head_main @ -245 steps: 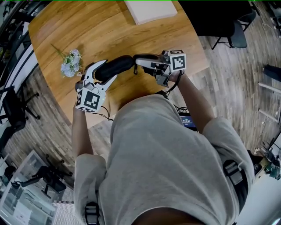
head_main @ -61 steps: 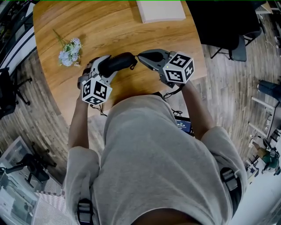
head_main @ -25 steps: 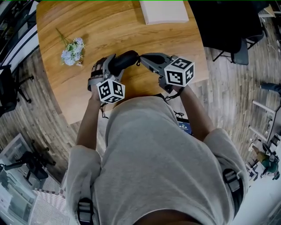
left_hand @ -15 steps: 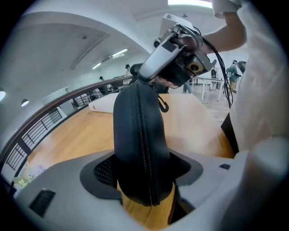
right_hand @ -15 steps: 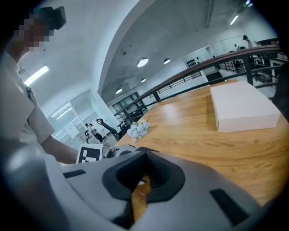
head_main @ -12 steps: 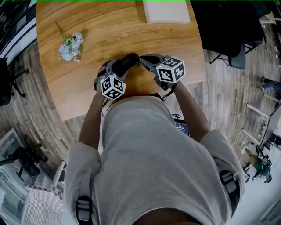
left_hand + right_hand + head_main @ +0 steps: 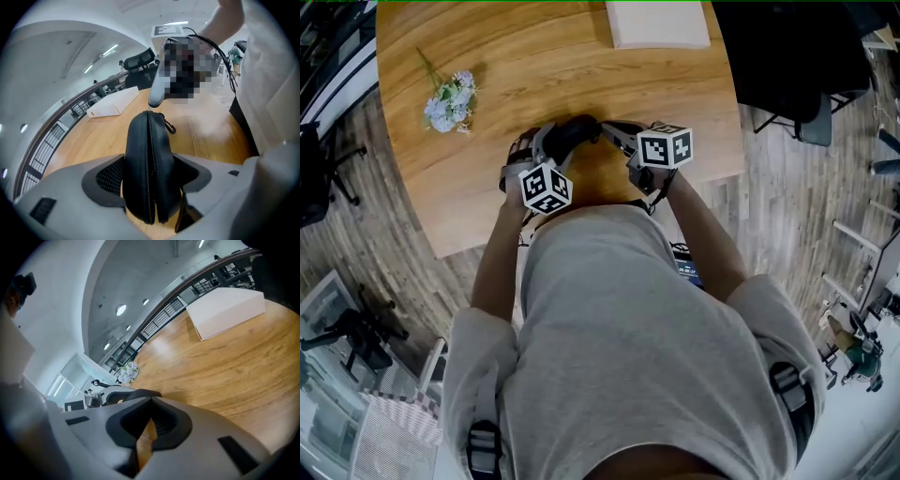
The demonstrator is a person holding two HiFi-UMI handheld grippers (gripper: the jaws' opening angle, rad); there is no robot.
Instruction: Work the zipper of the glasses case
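The black oval zip-up glasses case (image 7: 151, 145) stands on its narrow edge near the front rim of the round wooden table (image 7: 487, 56), seam upward, so the zipper track (image 7: 148, 187) runs straight along the top where a tool can reach it. The left gripper (image 7: 149, 171) brackets it from about 7 o'clock in the head view. Its jaws stand very wide and have just been opening. The case sits between them, but a thin strip of table shows beside one pad, so they seem to steady it, not squeeze it. The right gripper (image 7: 150, 404) comes in from 3 o'clock with its jaws fully together. Its tip meets the case's far end, just beside the small black clip (image 7: 169, 127), likely where the zipper pull sits. Whether it pinches the pull cannot be made out. A small bunch of pale blue flowers (image 7: 448, 101) lies at 10 o'clock from the case and a flat white box (image 7: 658, 23) at 1 o'clock, both well clear.
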